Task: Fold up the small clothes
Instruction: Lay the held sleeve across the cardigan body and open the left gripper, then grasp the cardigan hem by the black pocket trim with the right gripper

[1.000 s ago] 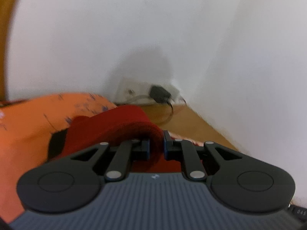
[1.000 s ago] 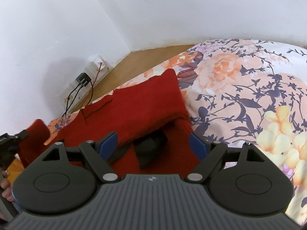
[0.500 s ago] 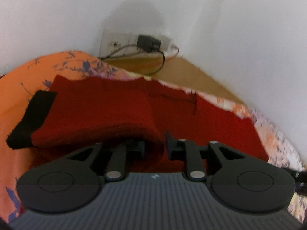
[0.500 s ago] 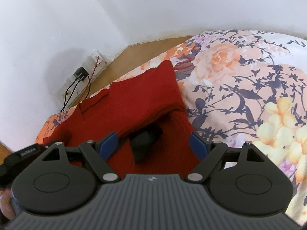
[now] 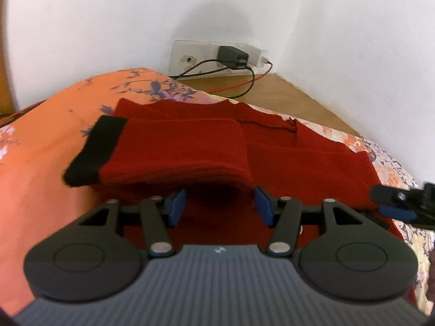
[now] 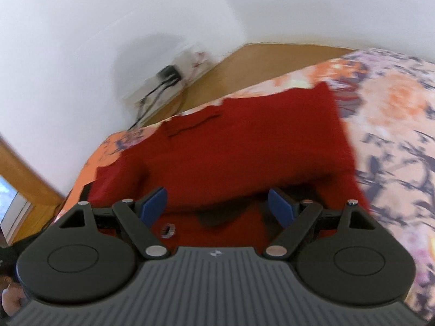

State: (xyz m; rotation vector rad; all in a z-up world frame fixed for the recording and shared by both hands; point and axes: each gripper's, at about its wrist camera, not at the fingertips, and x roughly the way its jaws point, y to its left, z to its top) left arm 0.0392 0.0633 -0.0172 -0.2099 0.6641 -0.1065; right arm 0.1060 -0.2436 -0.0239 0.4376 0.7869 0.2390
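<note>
Just ahead of my left gripper (image 5: 220,206) lay the red sweater's (image 5: 299,160) folded sleeve (image 5: 176,152), crosswise; both grippers' jaws stood wide, empty, right gripper (image 6: 217,207) alongside.

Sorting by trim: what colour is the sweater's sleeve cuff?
Black, on the red sweater; the cuff shows best in the left wrist view.

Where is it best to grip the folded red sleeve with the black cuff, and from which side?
Probably grip the sleeve at its rounded fold edge, near the open left gripper, coming straight from the front: that doubled edge stands slightly raised, while the black cuff lies flat.
</note>
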